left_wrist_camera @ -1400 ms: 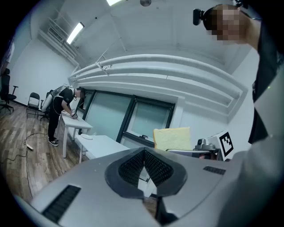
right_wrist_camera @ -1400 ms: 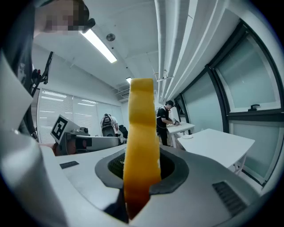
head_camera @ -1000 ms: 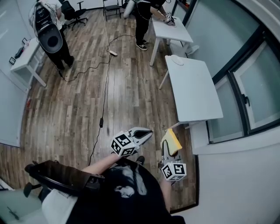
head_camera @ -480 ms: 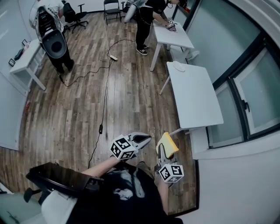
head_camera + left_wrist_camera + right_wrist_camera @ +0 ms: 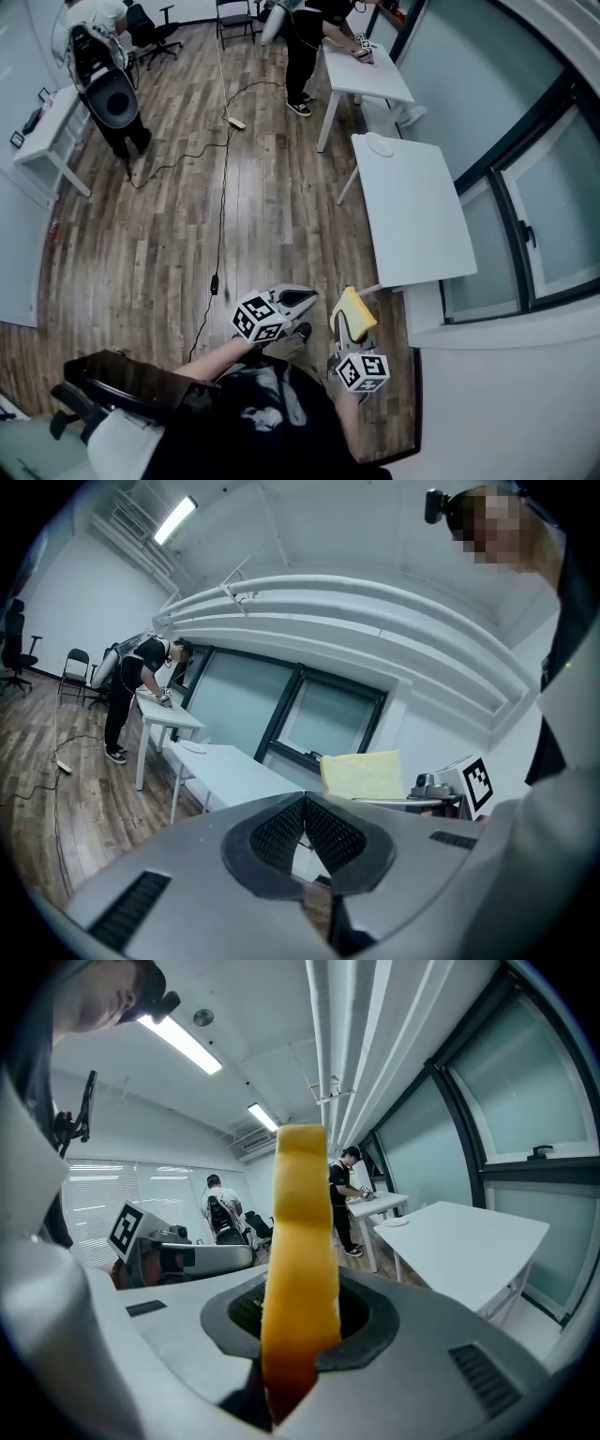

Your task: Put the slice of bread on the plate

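Wood-plank flooring fills the room, and a long white rectangular table [image 5: 412, 211] is set along the glazed wall at the right. A small white round plate [image 5: 379, 143] is seen at the far end of that table. The pale yellow slice of bread [image 5: 353, 313] is clamped on edge between the jaws of the right gripper [image 5: 348, 328], which are closed only as far as the slice's thickness allows. In the right gripper view the slice is stood upright, one narrow edge turned toward the camera. The bread is held in the air off the table's near corner, well apart from the plate. The left gripper [image 5: 305, 299] is held near it, its ribbed pads [image 5: 274, 836] pressed together with nothing between them. A black cable [image 5: 223, 187] is laid across the floor, and a person in dark clothes [image 5: 305, 42] is bent over a second white table [image 5: 361, 70] farther off.
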Motion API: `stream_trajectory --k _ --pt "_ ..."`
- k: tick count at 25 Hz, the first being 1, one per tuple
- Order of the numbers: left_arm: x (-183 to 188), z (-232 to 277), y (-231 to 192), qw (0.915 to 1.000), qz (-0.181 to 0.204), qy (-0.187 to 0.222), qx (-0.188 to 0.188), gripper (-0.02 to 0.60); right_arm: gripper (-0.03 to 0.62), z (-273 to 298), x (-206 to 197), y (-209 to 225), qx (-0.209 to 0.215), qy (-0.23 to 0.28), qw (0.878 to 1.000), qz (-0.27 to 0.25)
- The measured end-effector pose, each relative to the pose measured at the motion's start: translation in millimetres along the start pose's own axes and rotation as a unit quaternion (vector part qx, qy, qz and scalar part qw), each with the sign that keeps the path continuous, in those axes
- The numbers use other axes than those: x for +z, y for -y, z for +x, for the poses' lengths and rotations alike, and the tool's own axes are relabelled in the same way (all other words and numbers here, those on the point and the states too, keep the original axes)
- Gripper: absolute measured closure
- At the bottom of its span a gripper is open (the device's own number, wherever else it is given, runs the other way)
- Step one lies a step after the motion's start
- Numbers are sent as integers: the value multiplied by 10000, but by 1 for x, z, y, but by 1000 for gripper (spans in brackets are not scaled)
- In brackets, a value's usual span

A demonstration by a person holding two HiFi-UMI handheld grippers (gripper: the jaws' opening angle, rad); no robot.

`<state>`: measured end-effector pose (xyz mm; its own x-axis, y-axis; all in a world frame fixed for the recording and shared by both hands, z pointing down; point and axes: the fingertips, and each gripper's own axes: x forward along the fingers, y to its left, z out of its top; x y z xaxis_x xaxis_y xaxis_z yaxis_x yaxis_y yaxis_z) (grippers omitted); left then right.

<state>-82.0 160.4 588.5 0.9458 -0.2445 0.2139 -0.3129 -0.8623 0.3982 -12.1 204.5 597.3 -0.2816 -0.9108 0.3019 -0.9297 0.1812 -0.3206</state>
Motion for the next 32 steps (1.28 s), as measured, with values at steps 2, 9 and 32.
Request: stream_trajectory --k 2,9,32 --pt "10 21 -8 10000 21 -29 -14 577 497 10 11 19 2 -13 10000 -22" --pt "47 104 -28 9997 221 -43 6 577 497 41 54 97 133 63 9999 17" --pt "138 210 -207 9999 73 -150 17 577 497 232 136 192 156 -124 9995 248"
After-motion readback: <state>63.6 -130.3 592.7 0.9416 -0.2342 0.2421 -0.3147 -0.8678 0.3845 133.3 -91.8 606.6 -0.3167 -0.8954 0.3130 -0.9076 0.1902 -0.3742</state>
